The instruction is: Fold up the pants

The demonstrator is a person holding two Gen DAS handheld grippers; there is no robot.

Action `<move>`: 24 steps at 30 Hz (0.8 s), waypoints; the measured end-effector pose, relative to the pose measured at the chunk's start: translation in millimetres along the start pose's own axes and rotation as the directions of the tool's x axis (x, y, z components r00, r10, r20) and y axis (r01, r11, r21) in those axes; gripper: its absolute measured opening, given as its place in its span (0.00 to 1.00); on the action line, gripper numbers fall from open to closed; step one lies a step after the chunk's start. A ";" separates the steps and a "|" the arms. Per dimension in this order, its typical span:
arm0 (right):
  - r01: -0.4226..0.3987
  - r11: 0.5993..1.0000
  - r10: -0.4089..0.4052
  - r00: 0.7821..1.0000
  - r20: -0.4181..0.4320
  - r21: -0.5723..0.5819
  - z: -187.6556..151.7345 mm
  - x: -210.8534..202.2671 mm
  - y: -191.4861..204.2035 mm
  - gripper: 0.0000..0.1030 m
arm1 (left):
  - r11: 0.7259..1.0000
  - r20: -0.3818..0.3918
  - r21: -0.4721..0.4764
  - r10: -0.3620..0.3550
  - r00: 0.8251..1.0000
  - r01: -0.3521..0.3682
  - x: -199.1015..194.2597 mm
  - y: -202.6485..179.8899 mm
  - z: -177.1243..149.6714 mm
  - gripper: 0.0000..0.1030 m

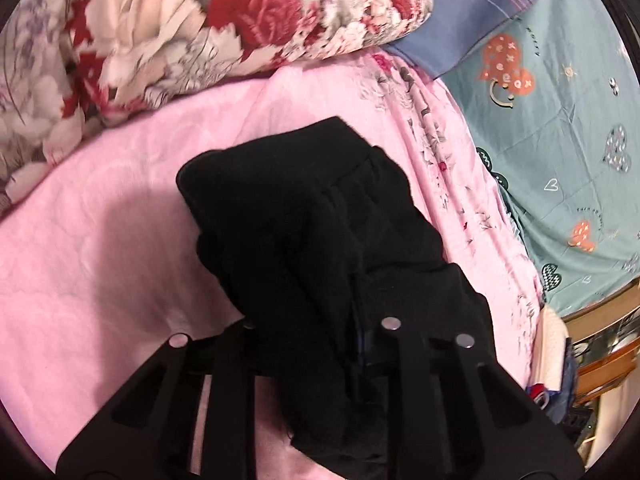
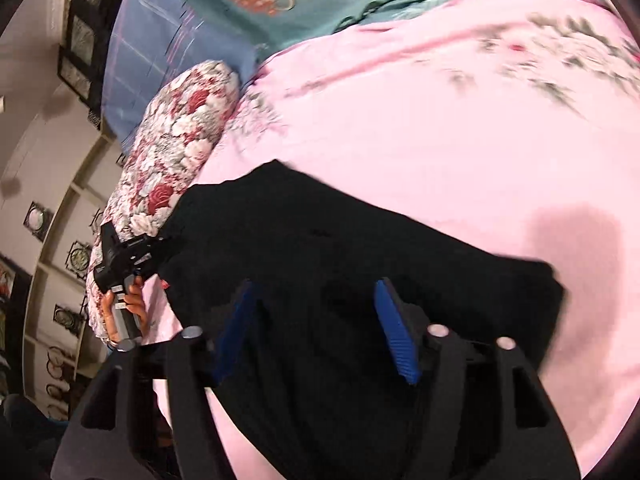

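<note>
A pink sheet (image 1: 100, 240) was seen spread over most of the bed, w/ a teal sheet (image 1: 560, 140) beside it and a floral roll (image 1: 180, 28) along its far edge. The black pants (image 1: 304, 220) were bunched on the pink sheet, partly folded, w/ one end draped back over the left gripper (image 1: 320, 344). The cloth was seen running between that gripper's fingers, which were hidden under it, so its grip couldn't be told. In the right wrist view the pants (image 2: 320, 232) were stretched across the frame, lying between and beneath the right gripper (image 2: 316, 328). Its blue pads (image 2: 394, 332) were set wide apart, w/ cloth in the gap but not pinched. A hand (image 2: 128, 308) was seen on the left tool's handle.
</note>
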State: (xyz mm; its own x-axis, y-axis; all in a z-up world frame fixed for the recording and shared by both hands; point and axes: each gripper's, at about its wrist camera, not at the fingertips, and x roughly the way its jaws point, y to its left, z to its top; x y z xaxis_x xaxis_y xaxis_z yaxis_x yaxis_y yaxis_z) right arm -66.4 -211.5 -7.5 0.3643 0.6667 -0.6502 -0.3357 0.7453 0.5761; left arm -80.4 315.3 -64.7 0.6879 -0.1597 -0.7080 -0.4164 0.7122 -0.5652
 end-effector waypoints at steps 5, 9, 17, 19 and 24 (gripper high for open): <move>-0.032 0.999 0.031 0.999 -0.018 -0.020 -9.4 -1.6 2.0 0.64 | 0.998 0.050 0.060 0.023 0.998 -0.026 -11.3 -14.5 -2.1 0.20; -0.124 0.992 0.122 0.986 -0.116 -0.012 -20.9 27.9 8.0 0.69 | 0.993 0.086 0.109 0.036 0.996 -0.046 -20.2 -31.1 -2.6 0.19; -0.142 0.990 0.142 0.988 -0.059 0.004 -11.3 13.2 -5.7 0.74 | 0.944 0.147 0.324 0.021 0.989 -0.068 -43.0 -112.6 -15.8 0.17; -0.104 0.994 0.104 0.994 -0.014 0.034 -6.6 -1.4 -23.2 0.74 | 0.911 0.154 0.408 -0.004 0.988 -0.060 -46.4 -143.8 -29.0 0.17; -0.114 0.983 0.102 0.991 0.089 0.144 -7.3 -31.6 -65.1 0.74 | 0.754 0.085 0.656 -0.087 0.993 0.010 -44.8 -229.4 -97.8 0.17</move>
State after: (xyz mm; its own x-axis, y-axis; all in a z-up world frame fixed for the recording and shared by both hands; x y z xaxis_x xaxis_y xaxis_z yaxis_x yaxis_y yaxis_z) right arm -62.4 -281.1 -28.1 0.4041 0.7370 -0.5418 -0.2462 0.6581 0.7115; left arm -73.9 92.3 55.3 0.7695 -0.1621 -0.6177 0.0827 0.9844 -0.1552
